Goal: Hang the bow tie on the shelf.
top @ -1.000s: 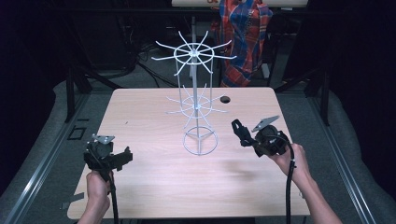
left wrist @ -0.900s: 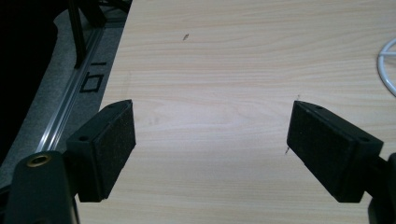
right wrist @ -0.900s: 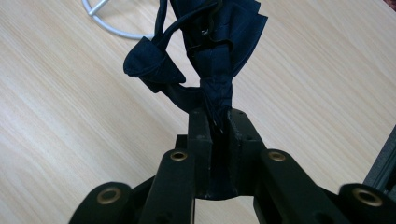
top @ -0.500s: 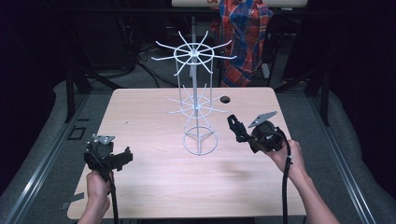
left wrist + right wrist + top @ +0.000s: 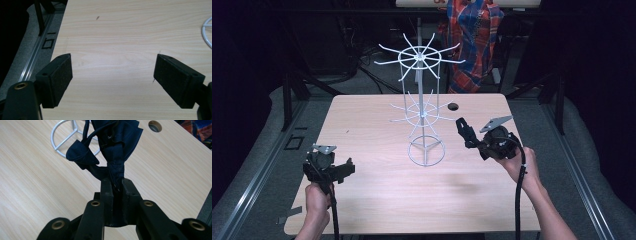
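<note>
Bow tie comes closer to the white rack

Bow tie [image 5: 113,142] is dark blue cloth, and we pinch it tight in the jaws of our right gripper [image 5: 464,131]. It hangs in the air over the counter [image 5: 362,200], just beside the round foot of the white wire rack [image 5: 426,152]. A moment ago our right hand was a bit farther from the rack, so we think the tie will hang on a hook next. Our left gripper [image 5: 112,75] waits low with jaws wide apart and nothing between them.
</note>
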`<state>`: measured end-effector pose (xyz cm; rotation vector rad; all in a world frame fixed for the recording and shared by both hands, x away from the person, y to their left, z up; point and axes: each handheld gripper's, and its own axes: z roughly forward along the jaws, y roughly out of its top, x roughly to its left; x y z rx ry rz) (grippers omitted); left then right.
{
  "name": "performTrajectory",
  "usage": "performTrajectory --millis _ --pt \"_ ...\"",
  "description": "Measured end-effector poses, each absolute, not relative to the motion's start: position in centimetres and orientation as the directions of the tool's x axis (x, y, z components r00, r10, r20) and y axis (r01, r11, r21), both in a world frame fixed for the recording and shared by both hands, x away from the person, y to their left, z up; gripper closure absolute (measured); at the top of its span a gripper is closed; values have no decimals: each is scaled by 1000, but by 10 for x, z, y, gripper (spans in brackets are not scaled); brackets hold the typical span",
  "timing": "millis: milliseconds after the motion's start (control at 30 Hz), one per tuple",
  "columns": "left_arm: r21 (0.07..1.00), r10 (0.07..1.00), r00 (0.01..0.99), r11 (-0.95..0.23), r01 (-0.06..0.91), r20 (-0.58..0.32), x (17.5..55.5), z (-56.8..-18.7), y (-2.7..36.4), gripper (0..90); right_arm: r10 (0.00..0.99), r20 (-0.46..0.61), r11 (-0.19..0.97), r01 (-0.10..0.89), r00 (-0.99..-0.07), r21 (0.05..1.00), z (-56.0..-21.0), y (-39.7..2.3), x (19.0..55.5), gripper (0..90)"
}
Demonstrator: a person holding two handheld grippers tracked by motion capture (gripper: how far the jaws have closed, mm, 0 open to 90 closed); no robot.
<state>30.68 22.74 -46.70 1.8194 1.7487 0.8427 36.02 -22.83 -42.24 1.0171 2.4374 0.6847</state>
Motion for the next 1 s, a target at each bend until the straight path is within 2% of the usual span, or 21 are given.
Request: performTrajectory --millis 1000 --pt "707 994 1 -80 703 111 307 -467 227 158 745 -183 591 507 -641 627 -403 -226 357 810"
